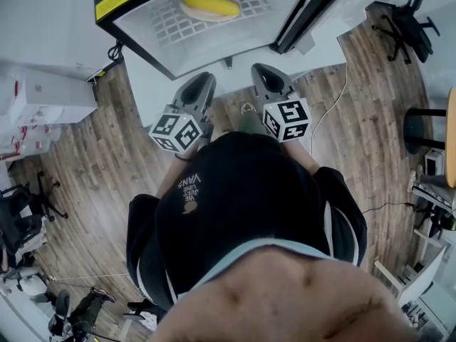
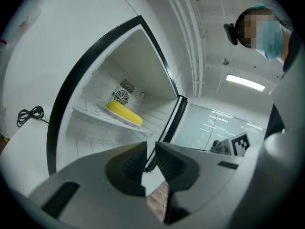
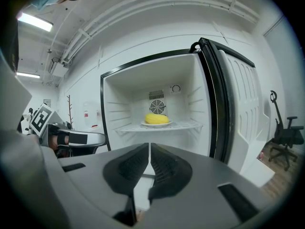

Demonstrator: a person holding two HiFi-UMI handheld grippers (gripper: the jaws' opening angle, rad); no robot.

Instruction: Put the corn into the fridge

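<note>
— Yellow corn (image 1: 210, 3) is seen lying on a white plate (image 3: 157, 124) on the gridded shelf (image 3: 188, 126) inside the open fridge (image 3: 119, 92). Can the placing be counted as done?

— It can be judged so. Nothing is held. The left hand-held gripper (image 2: 150, 147) is set a narrow slit apart, with only air in the slit. The jaws of the right hand-held gripper (image 3: 149, 148) are drawn together on nothing.

— How is the corn placed relative to them?

— It is ahead and higher, deep in the compartment and well apart from both. Its long axis is laid across the shelf, parallel to the front opening, so a side is presented to both tools, not an end. In the head view it is found more nearly ahead of the left one. In the right gripper view it is centred just above the jaws, so that tool is aimed straight at it.

— And what is the coming move thought to turn on?

— The door (image 3: 240, 104), probably. It is swung wide at the right, on the side of the right hand-held gripper, so that hand is judged better placed for shutting it. The corn need not be touched.
</note>
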